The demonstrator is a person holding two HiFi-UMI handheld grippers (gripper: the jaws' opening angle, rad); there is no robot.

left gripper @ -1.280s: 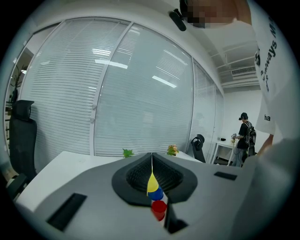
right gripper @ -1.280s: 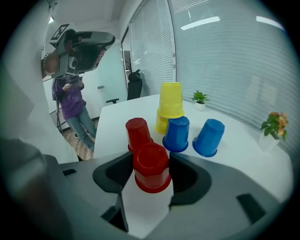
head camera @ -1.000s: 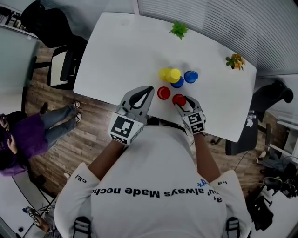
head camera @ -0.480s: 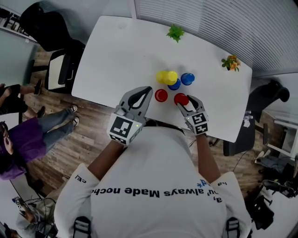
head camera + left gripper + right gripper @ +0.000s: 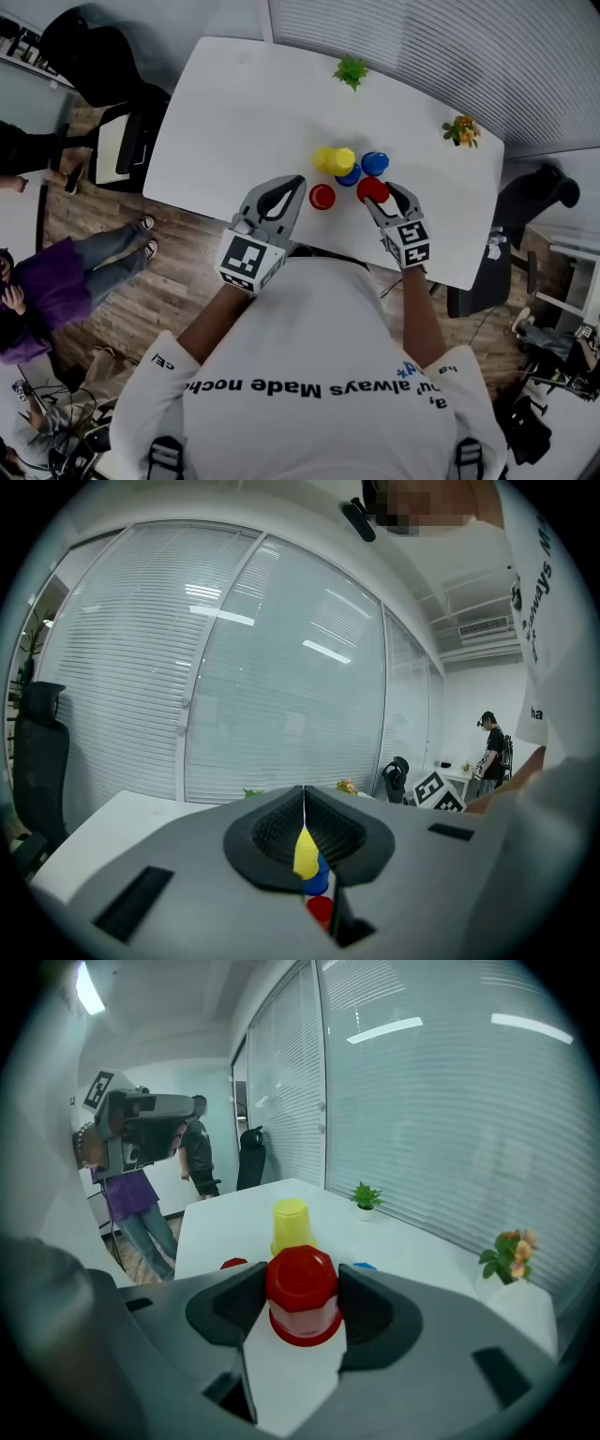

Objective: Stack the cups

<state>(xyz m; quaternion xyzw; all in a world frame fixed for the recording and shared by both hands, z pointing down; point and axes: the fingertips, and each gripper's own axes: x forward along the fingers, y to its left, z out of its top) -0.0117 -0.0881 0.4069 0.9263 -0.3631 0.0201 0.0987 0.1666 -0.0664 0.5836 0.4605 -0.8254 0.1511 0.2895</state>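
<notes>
left gripper (image 5: 298,181): jaws together, nothing in them. It sits over the near edge of the desk (image 5: 234,103), lower centre-left of the head view, tips aimed up-frame at the cups. The loose red cup (image 5: 322,196) stands on the desk just right of those tips, rim down. Up-frame of it are the yellow cups (image 5: 334,159). They look like a stack, count not clear. A blue cup (image 5: 351,176) is tucked against their lower right, and a second blue cup (image 5: 375,163) stands just right of that. All are inverted, axes vertical.

right gripper (image 5: 382,194): clamped on the held red cup (image 5: 302,1288), one jaw on each side wall, base up, rim down, axis close to vertical. It looks clear of the desk, but I can't confirm the gap.

Relation that matters: the loose red cup lies left of the held one in the head view, near but not touching, between the two grippers. In the right gripper view only a sliver of it shows, at the left past the left jaw. So it is off-axis, not ahead; straight ahead is the yellow stack.

My read: the next move is a sideways shift left, then straight down so the rim drops over the base. The left gripper is nearer that cup but idle; the right one carries the load. Risk: clipping the second blue cup, which sits just up-frame of the held one.
</notes>
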